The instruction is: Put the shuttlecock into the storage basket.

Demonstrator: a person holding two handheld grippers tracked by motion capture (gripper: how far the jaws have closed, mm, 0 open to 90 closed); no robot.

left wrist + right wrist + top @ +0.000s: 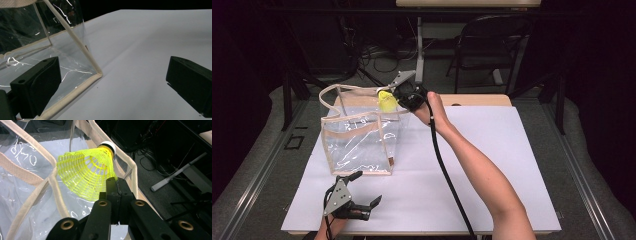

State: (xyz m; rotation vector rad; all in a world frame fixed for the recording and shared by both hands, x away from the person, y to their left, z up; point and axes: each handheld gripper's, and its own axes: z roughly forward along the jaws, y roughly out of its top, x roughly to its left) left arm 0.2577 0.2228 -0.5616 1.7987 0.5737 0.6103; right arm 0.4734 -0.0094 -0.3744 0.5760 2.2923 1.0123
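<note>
A yellow plastic shuttlecock [87,171] with a white cork tip hangs over the open top of a clear plastic bag [359,140] with beige trim. My right gripper [116,185] is shut on the edge of the shuttlecock's skirt, and in the high view the shuttlecock [387,101] and right gripper [398,97] are at the bag's far right rim. My left gripper [367,189] rests near the table's front edge, just in front of the bag, jaws wide apart with nothing between them. In the left gripper view the bag's bottom corner [98,73] lies close ahead of the left gripper [113,77].
The bag stands on a white board [492,165] that covers the table. A cable [447,175] trails from the right gripper along the forearm. Beyond the table are a dark chair [489,42], a table leg and floor cables.
</note>
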